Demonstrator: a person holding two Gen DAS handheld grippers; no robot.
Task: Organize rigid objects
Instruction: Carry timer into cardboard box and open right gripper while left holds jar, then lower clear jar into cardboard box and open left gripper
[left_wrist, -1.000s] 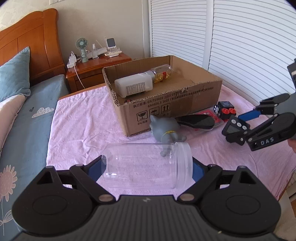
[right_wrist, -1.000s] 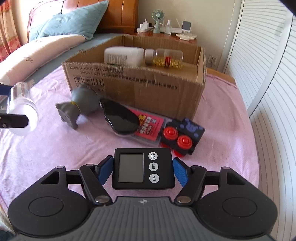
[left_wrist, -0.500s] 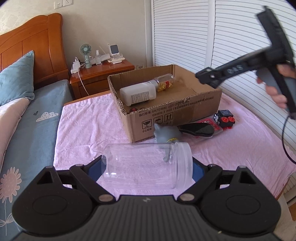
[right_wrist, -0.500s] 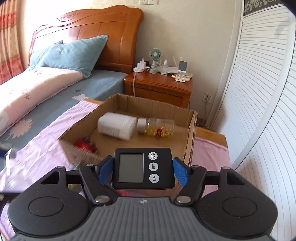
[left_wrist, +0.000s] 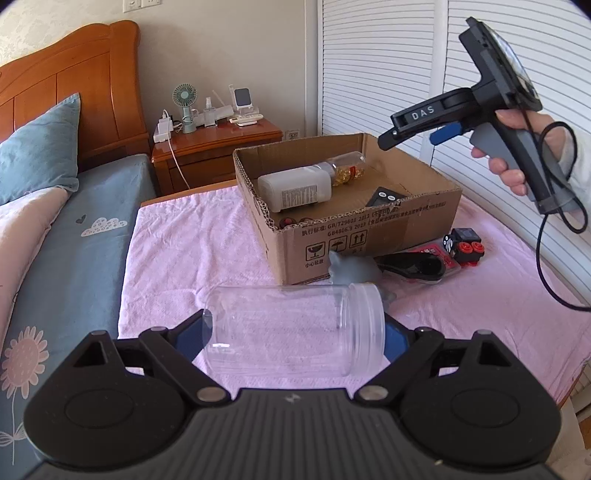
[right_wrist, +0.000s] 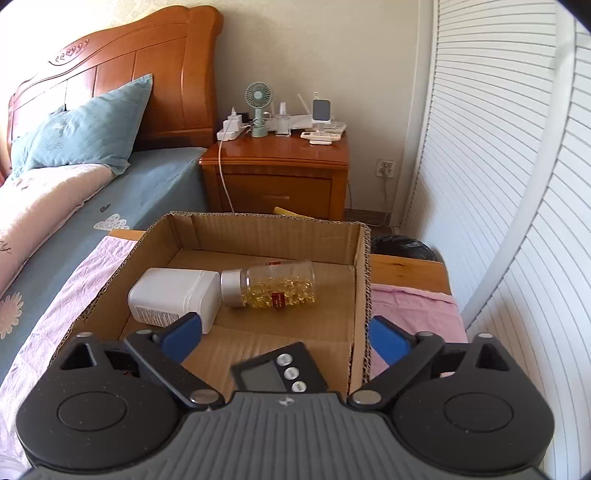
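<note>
— Checking left gripper (left_wrist: 295, 334): pads pinching a clear plastic jar (left_wrist: 293, 330) end to end, base against one pad, lidded end against the other, held crosswise above the pink blanket (left_wrist: 184, 258).

— Noted. Right gripper (right_wrist: 284, 334)?

— Spread wide, holding nothing, poised over the cardboard box (left_wrist: 369, 225). Digital timer (right_wrist: 279, 367) lying loose inside the box near its front wall, beside a white bottle (right_wrist: 173, 295) and a capsule bottle (right_wrist: 273, 284).

— Handling of the jar?

— Judged light, hollow, stiff but thin-walled; smooth and likely slippery. Liable to flex or pop out under a hard squeeze. Advisable to grip lightly across the ribbed lid band or keep the present end-to-end hold, and to lower rather than drop.

— Items outstanding?

— Grey animal figure (left_wrist: 351, 271), black oval object (left_wrist: 413, 264) on a red packet, and a small black toy with red wheels (left_wrist: 465, 245), all on the blanket just outside the box front. Box room remaining: ample at centre and rear.
</note>
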